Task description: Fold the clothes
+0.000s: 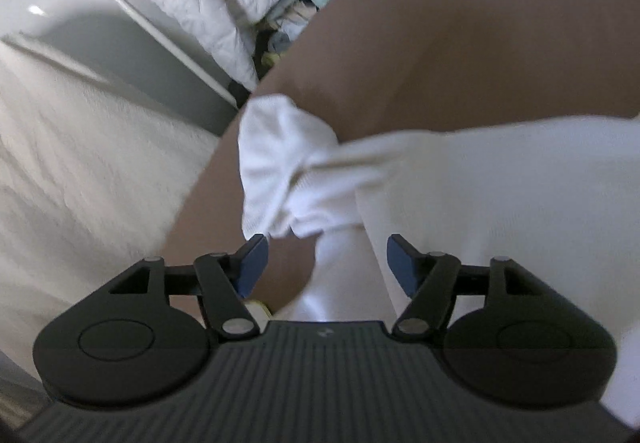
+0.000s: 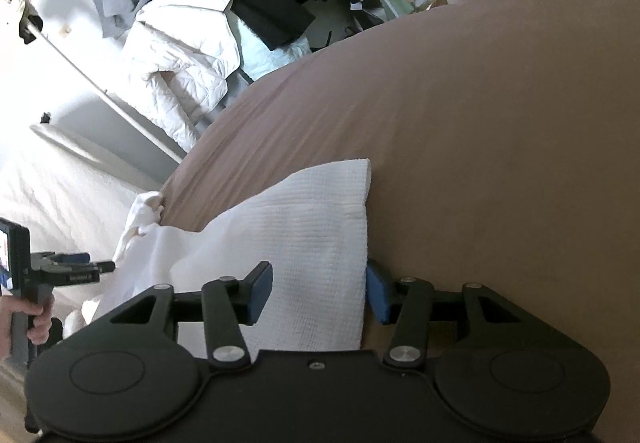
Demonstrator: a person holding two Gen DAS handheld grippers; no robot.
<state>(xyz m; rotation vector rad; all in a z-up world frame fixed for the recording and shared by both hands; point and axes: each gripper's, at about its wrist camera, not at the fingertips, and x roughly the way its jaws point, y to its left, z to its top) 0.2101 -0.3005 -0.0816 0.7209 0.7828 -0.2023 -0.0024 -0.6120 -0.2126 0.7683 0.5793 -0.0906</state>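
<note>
While white garment (image 2: 304,243) lies on brown bedsheet (image 2: 500,163) (no readable labels), both grippers' jaws spread.

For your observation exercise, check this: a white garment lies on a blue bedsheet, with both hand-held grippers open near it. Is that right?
Not quite: the bedsheet is brown, not blue, as the right wrist view shows. The white garment does lie on it, with the left hand-held gripper and right hand-held gripper open near it.
</note>
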